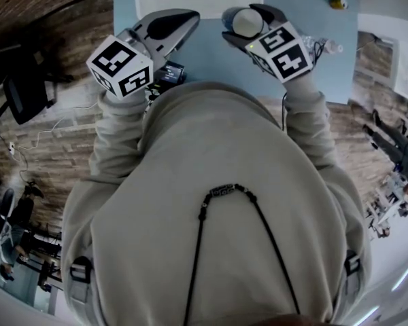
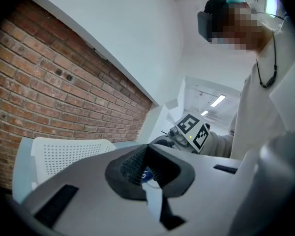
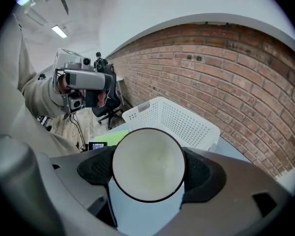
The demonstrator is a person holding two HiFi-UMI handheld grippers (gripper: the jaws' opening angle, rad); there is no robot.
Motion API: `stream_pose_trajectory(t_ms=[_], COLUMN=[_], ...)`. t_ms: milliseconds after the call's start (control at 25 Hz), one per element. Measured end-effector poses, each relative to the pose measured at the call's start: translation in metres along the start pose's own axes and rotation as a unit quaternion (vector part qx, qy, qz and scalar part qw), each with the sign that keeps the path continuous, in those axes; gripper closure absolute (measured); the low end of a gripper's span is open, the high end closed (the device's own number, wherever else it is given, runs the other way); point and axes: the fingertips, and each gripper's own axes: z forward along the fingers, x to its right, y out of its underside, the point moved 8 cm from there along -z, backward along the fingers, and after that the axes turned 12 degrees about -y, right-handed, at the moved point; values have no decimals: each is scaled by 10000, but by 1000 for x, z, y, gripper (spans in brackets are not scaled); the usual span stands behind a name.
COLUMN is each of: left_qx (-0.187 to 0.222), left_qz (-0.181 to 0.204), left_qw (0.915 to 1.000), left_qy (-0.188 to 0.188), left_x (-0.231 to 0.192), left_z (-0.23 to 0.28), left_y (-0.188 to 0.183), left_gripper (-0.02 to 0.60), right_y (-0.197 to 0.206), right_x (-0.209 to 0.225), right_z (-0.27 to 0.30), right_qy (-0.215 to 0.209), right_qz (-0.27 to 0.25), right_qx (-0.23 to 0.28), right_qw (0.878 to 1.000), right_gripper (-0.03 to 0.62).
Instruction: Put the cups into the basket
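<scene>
Clearly the right gripper (image 1: 253,23) has its jaws clamped on a white cup (image 3: 148,162) with a dark rim, gripping it from both sides and holding it above the pale blue worktop (image 1: 211,56). The left gripper (image 2: 146,175) has its jaws drawn nearly together, with only a narrow slit between them and nothing held. A white perforated basket (image 3: 179,122) stands on the worktop beyond the cup, against the brick wall (image 3: 246,77).

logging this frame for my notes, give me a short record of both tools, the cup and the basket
right tool: shut on white round cup with dark rim
left tool: shut, holds nothing
basket: white perforated plastic basket, on light blue table, past the cup
cup in basket: not yet
</scene>
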Motion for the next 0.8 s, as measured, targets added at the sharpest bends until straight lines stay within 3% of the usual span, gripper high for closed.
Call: stream_pose_trajectory(t_ms=[800], left_qx=[89], left_qz=[-190], left_qw=[9998], left_qy=[-3], left_x=[-21], left_z=[13], left_y=[-3], left_gripper=[586], right_y=[-28], right_x=[20], right_z=[13], right_qy=[-77], right_qz=[-163], right_qx=[-54], right_qw=[9998], right_gripper=[195])
